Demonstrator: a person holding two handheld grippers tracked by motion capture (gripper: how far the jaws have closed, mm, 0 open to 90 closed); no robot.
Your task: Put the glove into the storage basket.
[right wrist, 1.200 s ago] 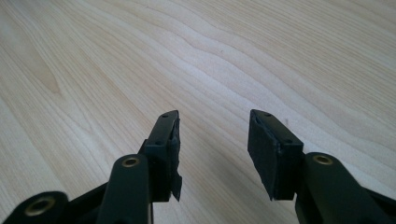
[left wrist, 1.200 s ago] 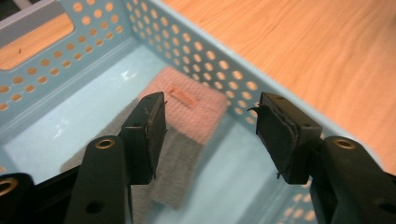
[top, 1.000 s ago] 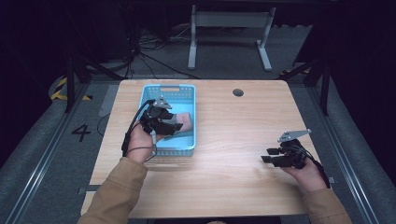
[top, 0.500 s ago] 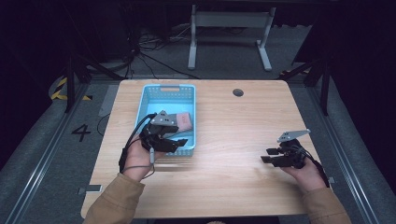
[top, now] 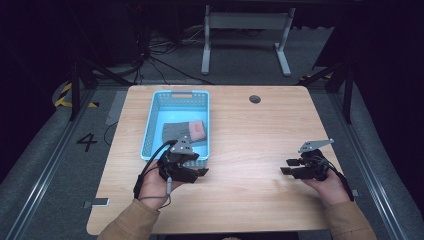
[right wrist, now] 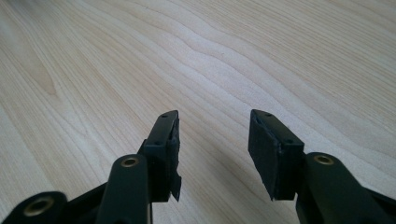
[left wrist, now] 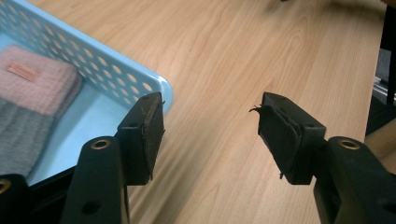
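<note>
Our left hand-held gripper (top: 192, 169) hovers just past the near end of the light-blue basket (top: 155, 117), its two black jaws spread apart with only bare wood between them. Seen from the left gripper view, the perforated corner of the basket (left wrist: 105, 65) sits just beyond our left jaw, and inside lies a folded knit cloth (left wrist: 32, 98), pink at one end and grey at the other. From the high view we see that cloth (top: 182, 132) resting flat on the basket floor toward its near half, apart from both hand-held grippers. We see the basket standing on the left half of the wooden bench (top: 260, 150). Farther right, well apart from the basket, our right hand-held gripper (top: 286, 167) rests low over the bench, its jaws likewise wide open and empty, pointing toward the left one across bare wood (right wrist: 233, 56).
</note>
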